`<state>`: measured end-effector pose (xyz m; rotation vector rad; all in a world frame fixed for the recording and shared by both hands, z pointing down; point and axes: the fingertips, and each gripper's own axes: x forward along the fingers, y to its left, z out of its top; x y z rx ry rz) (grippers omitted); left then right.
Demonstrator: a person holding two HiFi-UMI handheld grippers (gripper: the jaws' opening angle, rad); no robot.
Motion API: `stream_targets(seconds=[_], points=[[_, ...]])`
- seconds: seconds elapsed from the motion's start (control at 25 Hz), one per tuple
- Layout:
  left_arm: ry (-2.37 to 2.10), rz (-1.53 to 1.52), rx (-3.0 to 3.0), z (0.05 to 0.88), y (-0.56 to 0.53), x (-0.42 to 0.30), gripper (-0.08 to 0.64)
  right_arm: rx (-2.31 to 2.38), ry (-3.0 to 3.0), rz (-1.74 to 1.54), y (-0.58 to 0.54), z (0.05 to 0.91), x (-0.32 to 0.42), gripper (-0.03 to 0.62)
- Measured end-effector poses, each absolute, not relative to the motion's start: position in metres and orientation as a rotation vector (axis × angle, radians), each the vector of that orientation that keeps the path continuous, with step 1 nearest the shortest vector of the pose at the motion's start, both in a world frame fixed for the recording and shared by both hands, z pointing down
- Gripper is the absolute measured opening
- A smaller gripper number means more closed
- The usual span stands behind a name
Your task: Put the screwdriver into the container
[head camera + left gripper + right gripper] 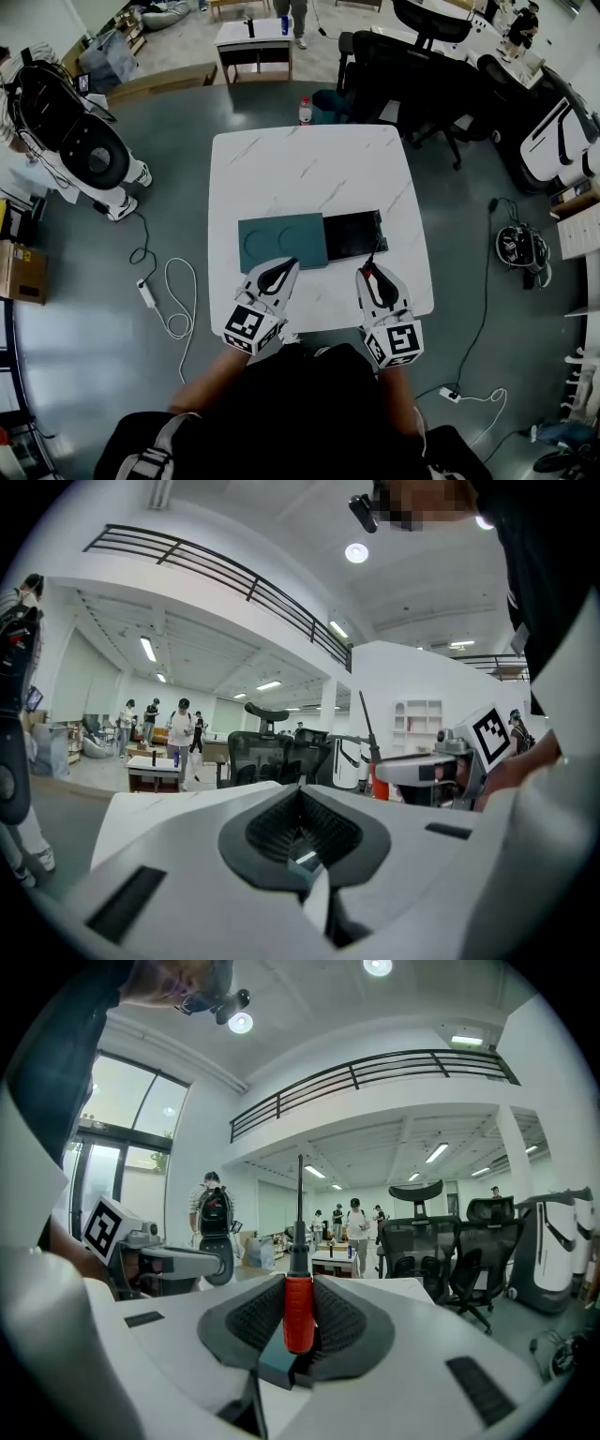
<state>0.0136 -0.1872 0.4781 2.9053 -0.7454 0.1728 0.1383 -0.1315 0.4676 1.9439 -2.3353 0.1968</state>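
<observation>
The screwdriver (pixel 373 255) has a red handle and a thin black shaft; my right gripper (pixel 367 272) is shut on the handle. Its shaft points up and away in the right gripper view, where the screwdriver (pixel 298 1307) stands between the dark pads of the right gripper (pixel 298 1326). The tip hangs over the near right corner of a black open container (pixel 353 234) on the white table (pixel 309 169). A teal tray (pixel 281 242) with two round recesses lies against the container's left side. My left gripper (pixel 279 272) sits near the tray's front edge, shut, with nothing in the left gripper (pixel 302 841).
Black office chairs (pixel 412 75) stand beyond the table's far right corner. A red-capped bottle (pixel 305 111) stands just past the far edge. A white wheeled robot (pixel 84 141) is at the left, with cables (pixel 173 300) on the floor.
</observation>
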Motion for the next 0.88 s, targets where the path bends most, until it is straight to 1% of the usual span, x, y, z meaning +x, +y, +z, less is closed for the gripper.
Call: stream_targets(seconds=[0.32,0.64,0.88], points=[[-0.818,0.206,2.881,0.481,-0.211,0.028,0.005,1.9,-2.33,0.183,-0.16,0.475,0.175,0.106],[-0.935,0.147,2.845,0.464,-0.216,0.051,0.006,1.687,-2.279,0.134,-0.179,0.512,0.203,0.106],[-1.039,0.157,2.787,0.47,-0.218,0.046,0.006,1.44,-2.189,-0.032,-0.188,0.549,0.218,0.106]])
